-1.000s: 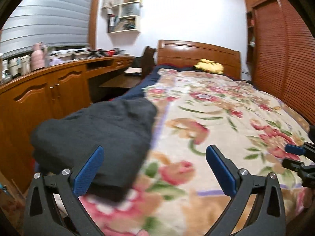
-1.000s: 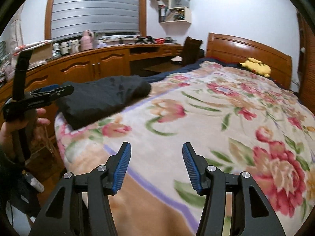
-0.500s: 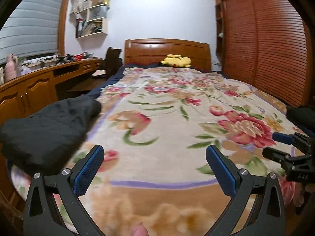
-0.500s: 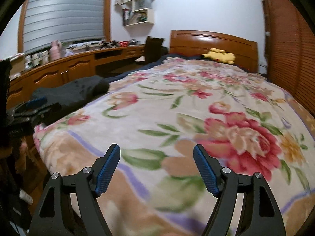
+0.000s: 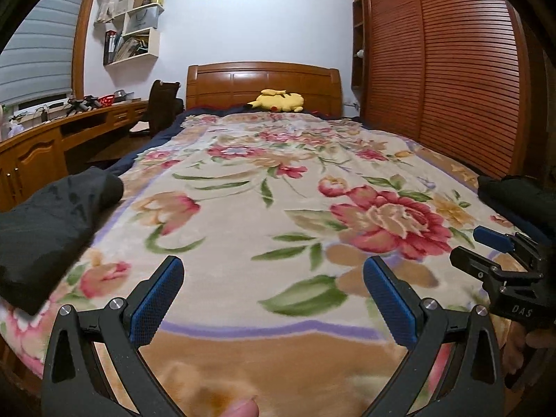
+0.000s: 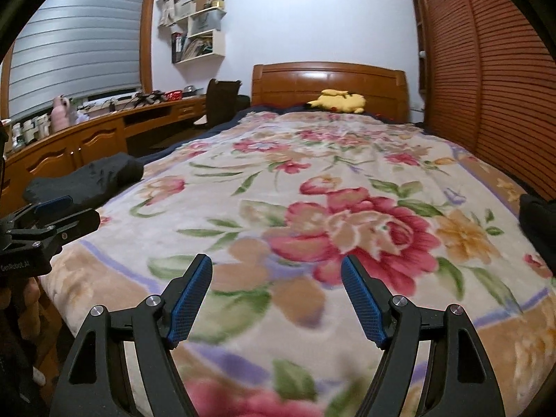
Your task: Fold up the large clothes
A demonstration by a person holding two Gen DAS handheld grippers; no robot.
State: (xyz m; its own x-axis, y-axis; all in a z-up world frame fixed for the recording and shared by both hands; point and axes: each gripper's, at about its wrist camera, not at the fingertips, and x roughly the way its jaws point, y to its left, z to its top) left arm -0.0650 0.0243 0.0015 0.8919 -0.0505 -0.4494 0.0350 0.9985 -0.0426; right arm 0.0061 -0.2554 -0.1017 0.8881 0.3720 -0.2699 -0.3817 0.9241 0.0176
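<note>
A folded dark garment [image 5: 52, 219] lies on the left edge of the bed; it also shows in the right wrist view [image 6: 90, 177]. A second dark garment [image 5: 510, 194] lies at the bed's right edge, seen partly in the right wrist view [image 6: 538, 226]. My left gripper [image 5: 272, 278] is open and empty above the foot of the floral blanket [image 5: 278, 180]. My right gripper [image 6: 276, 278] is open and empty, also above the foot of the bed. Each gripper shows at the edge of the other's view.
A yellow plush toy [image 5: 278, 100] lies by the wooden headboard [image 5: 260, 80]. A long wooden desk with cabinets [image 6: 87, 139] runs along the left wall, with a dark chair [image 6: 222, 100]. Slatted wardrobe doors [image 5: 451, 69] stand on the right.
Both grippers have swung to the right, away from the folded dark garment, and now face the middle of the bed. The garment at the right edge has come into view.
</note>
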